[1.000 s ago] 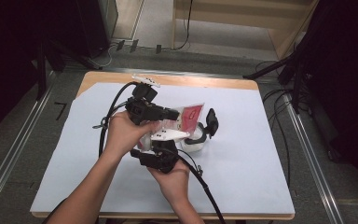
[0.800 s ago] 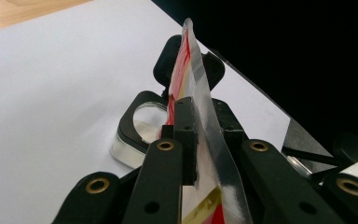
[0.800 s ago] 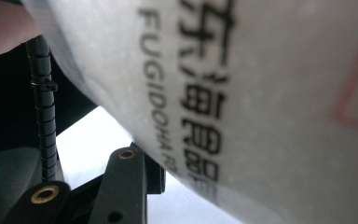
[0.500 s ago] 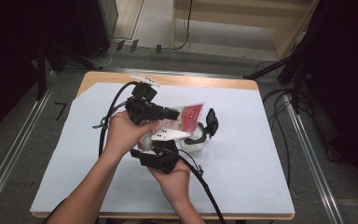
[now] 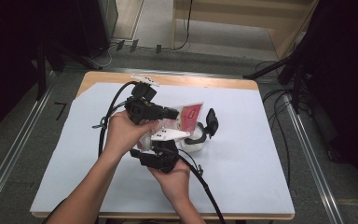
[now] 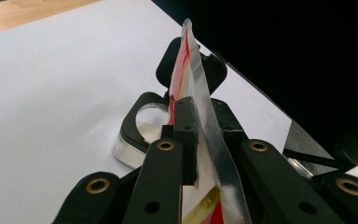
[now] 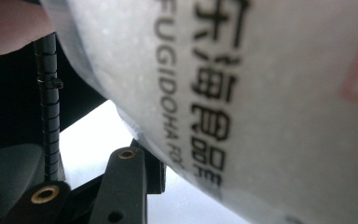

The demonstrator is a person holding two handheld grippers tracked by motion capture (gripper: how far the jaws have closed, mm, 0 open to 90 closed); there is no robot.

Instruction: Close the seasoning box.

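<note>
Packet [image 5: 186, 117], a flat pouch printed red and white with a clear sealed edge, sits above the middle of the surface [image 5: 242, 154], which is covered by a white sheet. The left hand-held gripper [image 5: 175, 112] is clamped on the packet: in the left gripper view its two black jaws press on either side of the thin pouch [image 6: 200, 107], which stands edge-on and rises past the jaw tips. The right hand-held gripper [image 5: 168, 142] lies just below the left one, close against the same packet; in the right gripper view the pouch face [image 7: 242, 93] with black lettering hangs directly over one visible jaw (whether this gripper's jaws press on the pouch cannot be told). Just beyond the packet a clear container [image 5: 196, 142] with a black lid frame rests on the sheet, its flip cap [image 5: 211, 120] standing raised. In the left gripper view the container [image 6: 142, 133] appears behind the jaw tips, near the pouch's lower edge. Black cables trail from both grippers toward the near edge of the surface.
</note>
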